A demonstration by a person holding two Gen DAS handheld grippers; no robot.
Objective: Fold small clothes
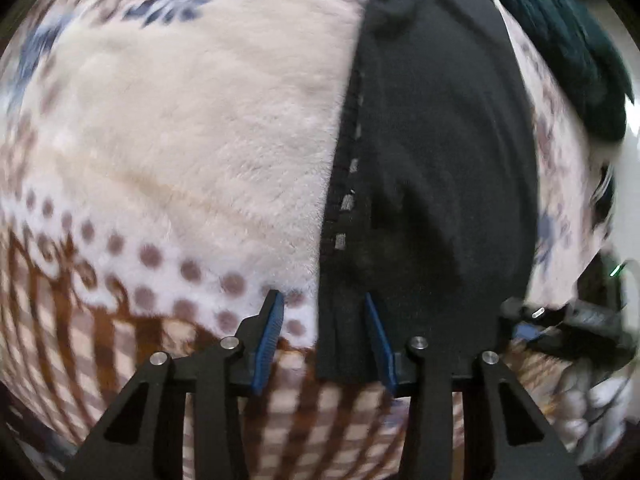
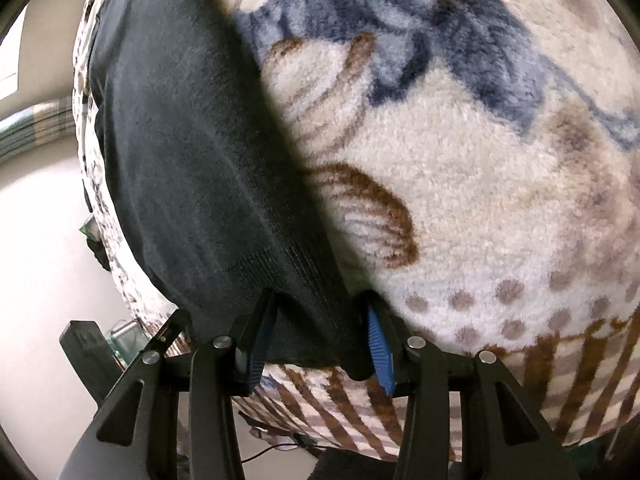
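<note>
A black garment [image 1: 432,160] lies spread flat on a fleecy patterned blanket [image 1: 200,140], with a dashed grey trim along its left edge. My left gripper [image 1: 322,296] hovers over its near left corner, jaws apart. One blue pad is over the blanket, the other over the black cloth, and neither presses on it. In the right wrist view the same black garment [image 2: 192,160] runs up the left side of the blanket [image 2: 460,200]. My right gripper [image 2: 317,295] straddles its near hem. The thin cloth lies loose between the wide-set pads.
A dark teal garment [image 1: 560,40] lies at the blanket's far right. Dark gear with a green light [image 1: 616,270] sits past the blanket's right edge. The blanket's edge drops to pale floor [image 2: 40,240], where a black object [image 2: 84,340] and a cable [image 2: 272,450] lie.
</note>
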